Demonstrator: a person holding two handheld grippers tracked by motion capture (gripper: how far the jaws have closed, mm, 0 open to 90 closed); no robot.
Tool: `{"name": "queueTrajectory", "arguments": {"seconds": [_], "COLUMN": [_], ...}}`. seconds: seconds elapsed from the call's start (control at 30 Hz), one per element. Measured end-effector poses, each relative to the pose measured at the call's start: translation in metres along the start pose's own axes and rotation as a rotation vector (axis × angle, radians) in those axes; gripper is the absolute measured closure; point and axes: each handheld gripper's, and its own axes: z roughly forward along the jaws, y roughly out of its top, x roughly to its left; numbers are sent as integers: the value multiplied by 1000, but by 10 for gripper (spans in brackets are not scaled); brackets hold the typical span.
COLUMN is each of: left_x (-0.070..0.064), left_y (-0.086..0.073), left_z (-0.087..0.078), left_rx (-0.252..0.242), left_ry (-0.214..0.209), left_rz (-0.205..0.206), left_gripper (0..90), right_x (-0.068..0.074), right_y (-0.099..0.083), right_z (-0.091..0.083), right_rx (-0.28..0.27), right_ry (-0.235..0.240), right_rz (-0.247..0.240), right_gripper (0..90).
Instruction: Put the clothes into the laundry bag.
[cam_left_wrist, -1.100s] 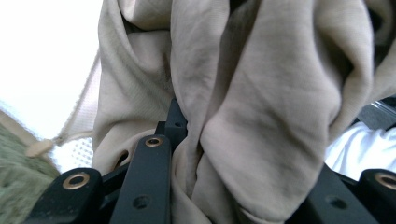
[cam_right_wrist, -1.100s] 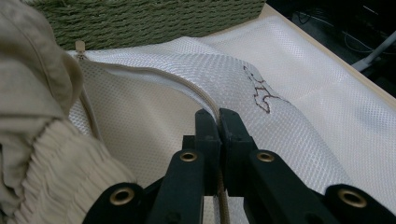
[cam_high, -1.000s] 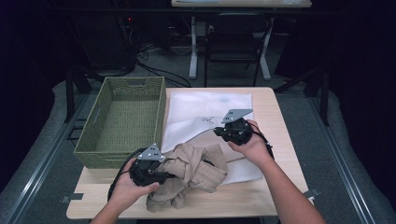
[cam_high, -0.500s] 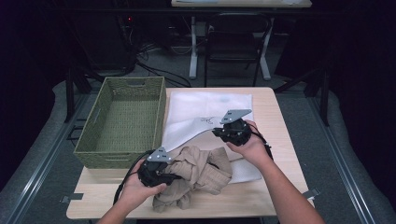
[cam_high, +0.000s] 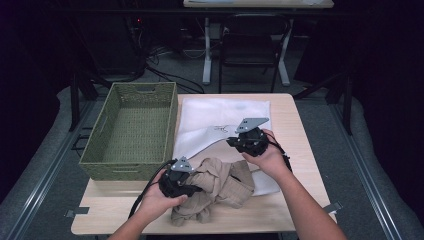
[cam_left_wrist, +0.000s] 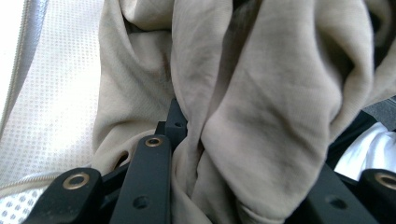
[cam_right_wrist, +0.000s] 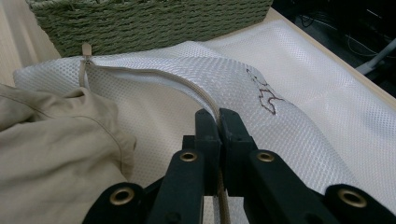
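A green woven basket (cam_high: 131, 131) stands on the left part of the light wooden surface (cam_high: 295, 116). It is rectangular and has a handle slot in its near wall and one in its far wall. In the right gripper view its woven side (cam_right_wrist: 154, 21) runs along the top of the picture. Behind the surface there is a dark chair (cam_high: 250, 37) on the grey floor (cam_high: 330, 122), and beside it the white legs of another table (cam_high: 207, 50) are seen. Black cables (cam_high: 165, 65) lie on the floor near the far left corner. A metal rail (cam_high: 37, 187) runs along the floor at the left.
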Motion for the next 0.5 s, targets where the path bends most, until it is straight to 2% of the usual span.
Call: {"name": "queueTrajectory", "arguments": {"seconds": [0.5], "left_x": [7], "left_y": [4], "left_z": [14], "left_rx": [7], "left_ry": [15], "left_rz": [-22], "left_gripper": [692], "right_x": [4], "right_y": [-3], "right_z": [-3], "right_rx": [-27], "right_ry": [8], "right_rz": [1], "right_gripper": [875]}}
